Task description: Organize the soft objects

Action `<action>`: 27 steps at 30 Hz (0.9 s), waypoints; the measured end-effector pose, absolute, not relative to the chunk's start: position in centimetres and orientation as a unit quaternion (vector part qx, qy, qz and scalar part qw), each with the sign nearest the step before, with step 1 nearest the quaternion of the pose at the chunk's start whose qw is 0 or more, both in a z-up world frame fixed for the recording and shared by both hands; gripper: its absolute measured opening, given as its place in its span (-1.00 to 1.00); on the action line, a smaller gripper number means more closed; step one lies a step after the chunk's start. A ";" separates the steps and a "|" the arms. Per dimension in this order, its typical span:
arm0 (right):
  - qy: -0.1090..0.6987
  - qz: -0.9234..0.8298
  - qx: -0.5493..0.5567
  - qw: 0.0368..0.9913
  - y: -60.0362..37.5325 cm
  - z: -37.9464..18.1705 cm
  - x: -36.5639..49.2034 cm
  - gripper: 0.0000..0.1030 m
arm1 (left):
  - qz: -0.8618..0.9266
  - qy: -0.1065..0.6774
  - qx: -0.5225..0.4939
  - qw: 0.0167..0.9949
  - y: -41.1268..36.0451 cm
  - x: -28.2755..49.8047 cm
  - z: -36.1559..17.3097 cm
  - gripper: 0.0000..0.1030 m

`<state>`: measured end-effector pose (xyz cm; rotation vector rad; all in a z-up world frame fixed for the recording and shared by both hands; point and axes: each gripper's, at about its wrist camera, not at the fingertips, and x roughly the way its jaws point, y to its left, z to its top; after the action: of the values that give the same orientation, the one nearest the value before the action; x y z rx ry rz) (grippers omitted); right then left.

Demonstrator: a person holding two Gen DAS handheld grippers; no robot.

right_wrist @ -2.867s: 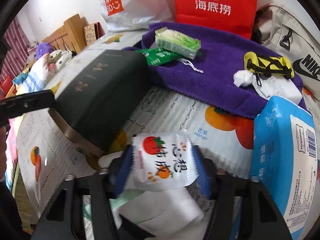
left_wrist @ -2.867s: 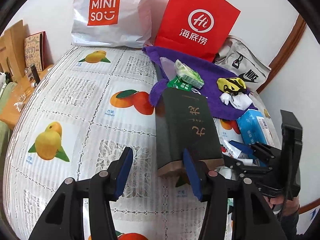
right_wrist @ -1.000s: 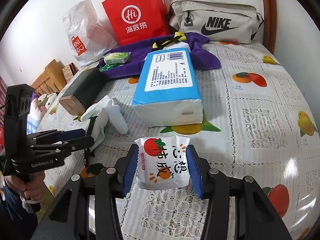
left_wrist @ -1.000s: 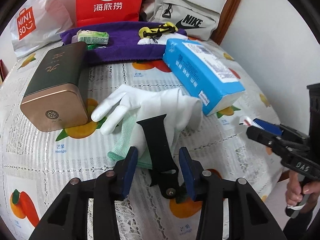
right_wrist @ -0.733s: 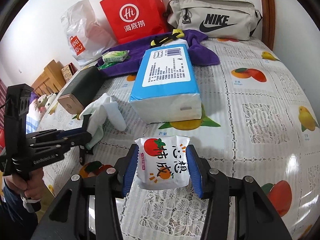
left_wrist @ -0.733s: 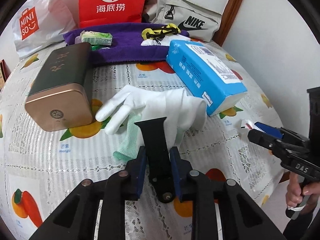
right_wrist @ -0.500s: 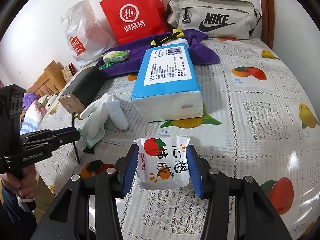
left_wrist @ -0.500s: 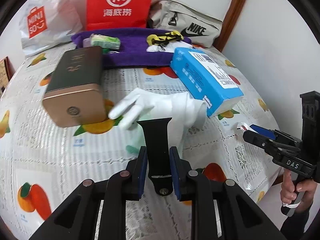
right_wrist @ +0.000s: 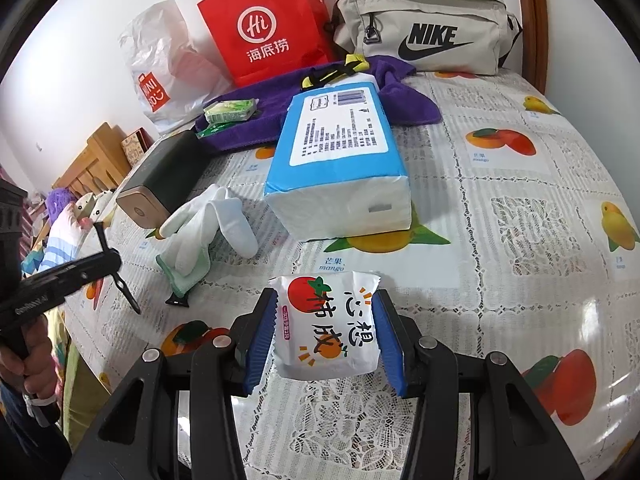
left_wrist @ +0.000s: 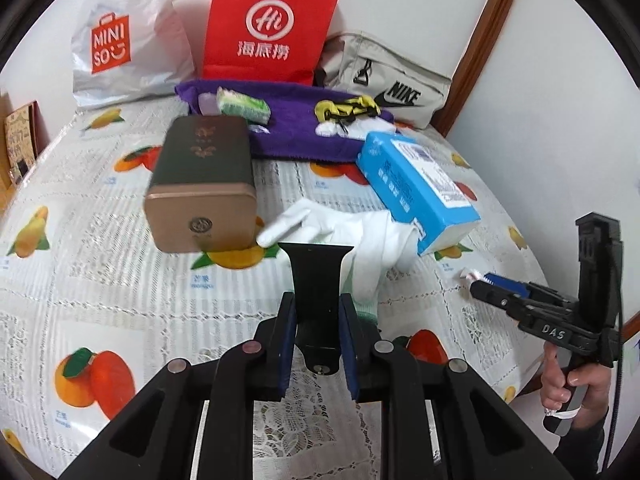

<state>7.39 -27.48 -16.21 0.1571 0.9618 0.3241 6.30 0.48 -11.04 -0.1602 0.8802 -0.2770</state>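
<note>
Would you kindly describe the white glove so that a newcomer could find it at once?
Start at the big blue tissue pack in the middle of the fruit-print tablecloth. Between it and the dark tin with a gold end lies the white glove, on a pale green cloth. It alone has fingers.

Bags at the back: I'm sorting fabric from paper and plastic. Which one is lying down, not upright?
The beige Nike waist bag lies on its side by the wooden trim. The red Haidilao paper bag and white Miniso plastic bag stand upright.
</note>
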 end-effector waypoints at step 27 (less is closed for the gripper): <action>0.418 0.159 0.053 0.893 -27.3 -10.9 9.1 -0.07 | -0.081 0.387 -0.100 0.913 5.2 8.4 -6.8 -0.62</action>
<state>9.09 -27.26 -10.92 0.1092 0.8683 0.3294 8.39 5.18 -6.79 -0.2060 0.7983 -0.1667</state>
